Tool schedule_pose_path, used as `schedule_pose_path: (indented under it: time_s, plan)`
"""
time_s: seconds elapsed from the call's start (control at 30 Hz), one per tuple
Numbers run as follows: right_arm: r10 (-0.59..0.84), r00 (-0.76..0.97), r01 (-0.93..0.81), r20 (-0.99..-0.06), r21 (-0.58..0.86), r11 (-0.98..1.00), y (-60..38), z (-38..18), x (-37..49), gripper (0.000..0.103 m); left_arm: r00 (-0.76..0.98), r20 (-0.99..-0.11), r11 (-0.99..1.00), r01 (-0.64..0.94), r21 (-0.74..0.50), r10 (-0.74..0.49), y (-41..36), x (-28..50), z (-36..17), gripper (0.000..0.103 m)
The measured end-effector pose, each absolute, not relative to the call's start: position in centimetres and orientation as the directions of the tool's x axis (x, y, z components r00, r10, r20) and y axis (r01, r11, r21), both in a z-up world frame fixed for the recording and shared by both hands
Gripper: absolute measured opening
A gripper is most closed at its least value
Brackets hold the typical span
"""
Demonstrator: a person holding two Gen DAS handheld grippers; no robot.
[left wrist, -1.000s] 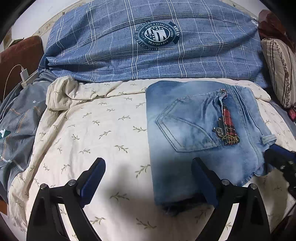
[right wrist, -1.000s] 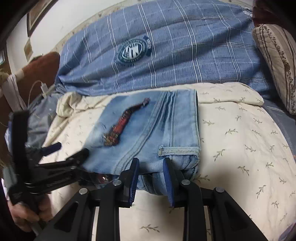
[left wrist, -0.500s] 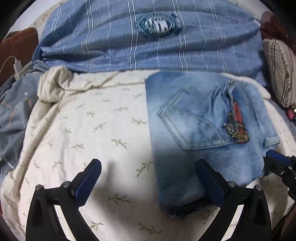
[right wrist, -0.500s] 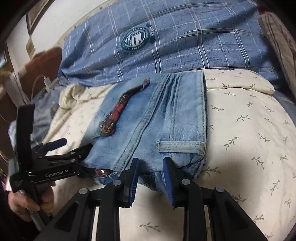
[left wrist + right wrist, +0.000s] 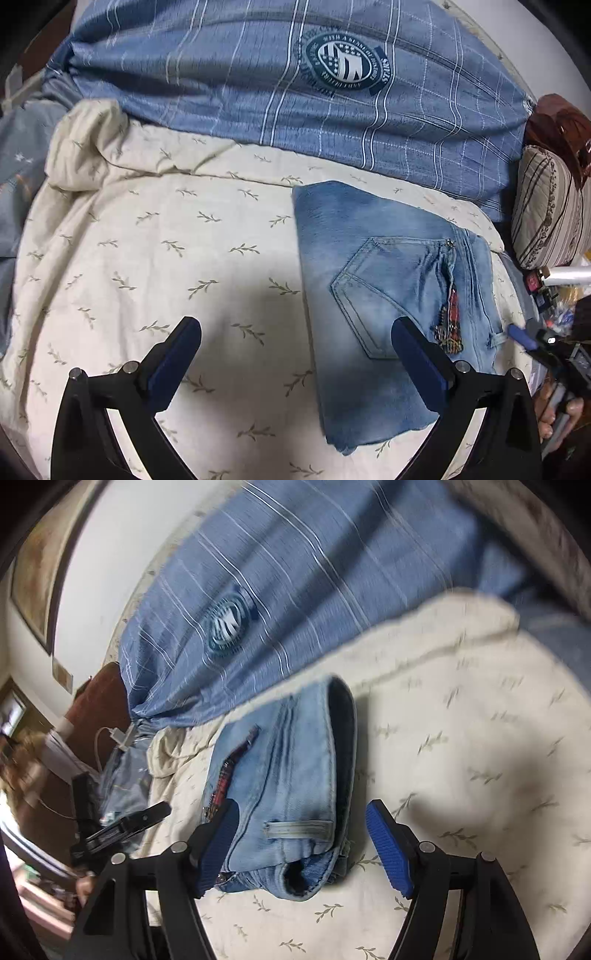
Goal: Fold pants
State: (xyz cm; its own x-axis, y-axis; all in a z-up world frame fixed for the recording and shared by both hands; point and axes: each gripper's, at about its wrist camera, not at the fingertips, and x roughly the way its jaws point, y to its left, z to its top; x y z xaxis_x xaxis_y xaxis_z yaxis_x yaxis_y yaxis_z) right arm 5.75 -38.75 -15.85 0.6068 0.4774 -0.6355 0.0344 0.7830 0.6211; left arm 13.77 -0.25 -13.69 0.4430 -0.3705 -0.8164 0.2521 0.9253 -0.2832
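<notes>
Bed (image 5: 155,258) with cream leaf-print sheet; blue plaid quilt (image 5: 240,74) at its far side. Folded jeans (image 5: 373,280) lie on the sheet, near the quilt. Left tool (image 5: 295,354): wide open, empty, one finger over the jeans. Right tool (image 5: 301,836): jaws opening, straddling the jeans' waistband end, pads clear.

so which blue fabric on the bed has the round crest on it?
The plaid blue duvet bunched at the back: it bears the round crest. The folded denim pants in front have only a stitched pocket and a red trim.
</notes>
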Motion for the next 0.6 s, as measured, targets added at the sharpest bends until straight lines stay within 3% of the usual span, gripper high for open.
schedule_pose_path:
  time_s: [0.17, 0.6]
  plan:
    - [0.591, 0.510, 0.029, -0.625, 0.698, 0.715, -39.1, -18.5, 7.9, 0.075, 0.354, -0.825, 0.892, 0.273, -0.359, -0.441, -0.6, 14.6, -15.8, 0.102]
    - [0.676, 0.431, 0.033, -0.598, 0.759, 0.651, -39.1, -20.6, 10.8, 0.074, 0.250, -0.804, 0.829, 0.328, -0.454, -0.539, -2.7, 16.1, -18.1, 0.103]
